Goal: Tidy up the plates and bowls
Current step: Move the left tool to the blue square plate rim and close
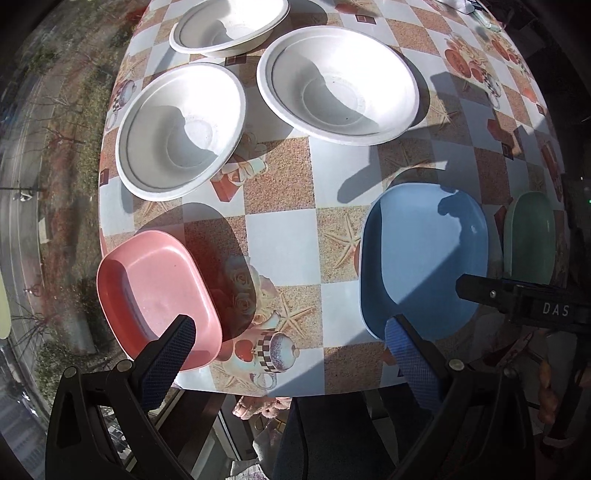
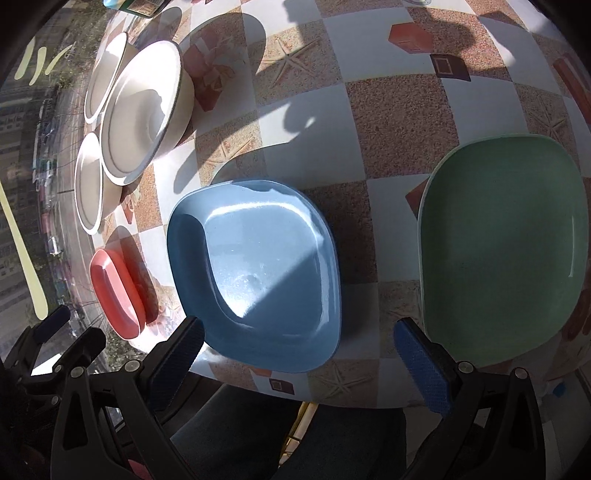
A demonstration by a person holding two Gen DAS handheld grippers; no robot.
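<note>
Three white bowls stand at the far side of the table: one at the back (image 1: 229, 26), one in the middle (image 1: 340, 85), one nearer left (image 1: 181, 129); the right wrist view shows them at its left (image 2: 144, 110). A pink plate (image 1: 155, 291) (image 2: 114, 291), a blue plate (image 1: 424, 258) (image 2: 258, 269) and a green plate (image 1: 532, 236) (image 2: 502, 251) lie along the near edge. My left gripper (image 1: 291, 332) is open and empty, over the near edge between the pink and blue plates. My right gripper (image 2: 299, 336) is open and empty, by the blue plate's near rim.
The round table (image 1: 284, 236) has a checkered cloth with starfish and teapot prints. Its near edge drops to the floor (image 1: 332, 435). The right gripper's body (image 1: 524, 302) shows at the right of the left wrist view. Small items (image 2: 140, 5) sit at the far edge.
</note>
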